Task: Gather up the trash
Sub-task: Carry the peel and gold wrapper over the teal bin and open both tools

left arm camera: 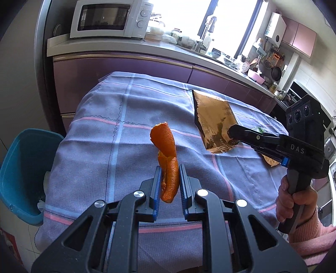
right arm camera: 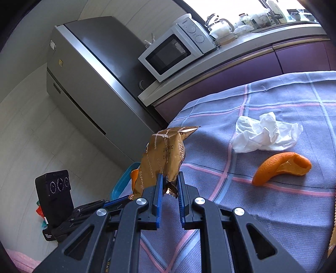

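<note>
Left wrist view, checked tablecloth [left arm camera: 147, 98], purple cabinets [left arm camera: 126, 69], microwave [left arm camera: 109, 19]

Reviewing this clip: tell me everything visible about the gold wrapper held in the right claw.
The crinkled gold foil snack wrapper looks like thin metallic film, glossy, with brown lettering and a sealed, crimped top edge folded over to a point. It appears empty and creased. It stands roughly upright, lifted clear of the blue-and-pink checked tablecloth, its lower end pinched between the blue-padded fingers of the right claw. Nothing else touches it. From the left wrist view it hangs broadside over the cloth.
</note>
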`<state>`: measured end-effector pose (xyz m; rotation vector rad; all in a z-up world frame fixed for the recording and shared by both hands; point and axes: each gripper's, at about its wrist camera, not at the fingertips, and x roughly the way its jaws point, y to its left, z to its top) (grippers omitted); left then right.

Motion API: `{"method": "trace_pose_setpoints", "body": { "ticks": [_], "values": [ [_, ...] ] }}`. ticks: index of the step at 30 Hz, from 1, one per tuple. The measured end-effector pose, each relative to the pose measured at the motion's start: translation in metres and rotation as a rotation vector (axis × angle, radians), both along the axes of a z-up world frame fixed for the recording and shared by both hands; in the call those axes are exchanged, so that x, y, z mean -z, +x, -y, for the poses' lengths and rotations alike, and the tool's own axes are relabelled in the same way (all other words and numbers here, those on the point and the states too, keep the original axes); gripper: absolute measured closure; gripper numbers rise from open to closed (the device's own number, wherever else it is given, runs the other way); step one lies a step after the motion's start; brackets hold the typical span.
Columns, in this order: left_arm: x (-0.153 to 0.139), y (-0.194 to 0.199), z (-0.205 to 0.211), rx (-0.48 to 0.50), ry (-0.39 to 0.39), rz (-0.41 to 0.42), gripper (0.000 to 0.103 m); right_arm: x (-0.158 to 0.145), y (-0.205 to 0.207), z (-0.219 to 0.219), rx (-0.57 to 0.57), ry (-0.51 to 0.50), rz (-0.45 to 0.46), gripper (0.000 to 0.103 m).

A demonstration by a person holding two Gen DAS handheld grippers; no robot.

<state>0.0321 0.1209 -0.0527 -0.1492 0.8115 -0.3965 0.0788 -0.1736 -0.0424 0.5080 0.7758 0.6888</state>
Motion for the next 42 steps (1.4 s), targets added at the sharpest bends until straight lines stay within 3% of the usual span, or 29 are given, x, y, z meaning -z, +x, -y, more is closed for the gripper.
{"method": "trace_pose_setpoints", "body": {
  "ticks": [42],
  "values": [
    [-0.014, -0.018, -0.151, -0.369, 0.045, 0.037, 0.086, -0.011, 0.018, -0.15, -0.313, -0.057, 0.006, 0.091]
  ]
}}
